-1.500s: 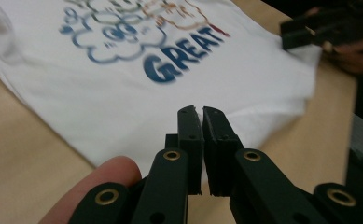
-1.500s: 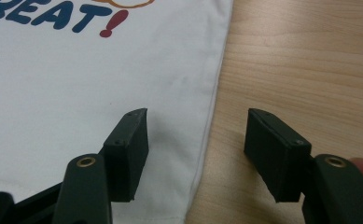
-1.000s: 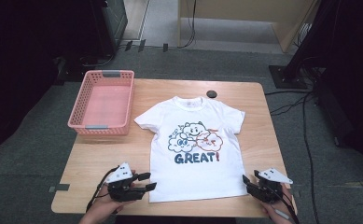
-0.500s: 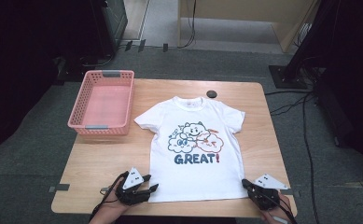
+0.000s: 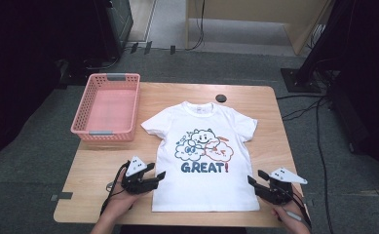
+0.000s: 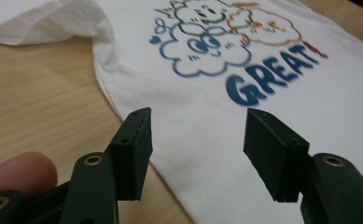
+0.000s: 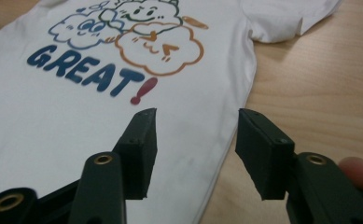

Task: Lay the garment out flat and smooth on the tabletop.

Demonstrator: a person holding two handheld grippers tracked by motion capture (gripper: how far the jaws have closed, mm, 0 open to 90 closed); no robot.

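1. A white T-shirt (image 5: 205, 156) printed with cartoon clouds and "GREAT!" is lying flat and face up at the centre of the wooden table (image 5: 279, 146), collar toward 12 o'clock and hem toward 6 o'clock.
2. The left gripper (image 5: 154, 177) is sitting at about 7 o'clock of the shirt, at its lower left edge. Its jaws have just been opening and are standing moderately apart, straddling the shirt's side edge in the left gripper view (image 6: 195, 154) without pinching it.
3. The right gripper (image 5: 253, 179) is sitting at about 5 o'clock, at the lower right edge. Its jaws have just been opening too, and are standing apart over that edge in the right gripper view (image 7: 195, 154), with cloth between them but no pad pressing on it.
4. A pink basket (image 5: 128, 92) is standing empty at 10 o'clock of the shirt.
5. Judged progress: the work is only beginning. The shirt is showing no fold, both lower corners are waiting to be gripped, and any folding and stowing appear to be wholly ahead.
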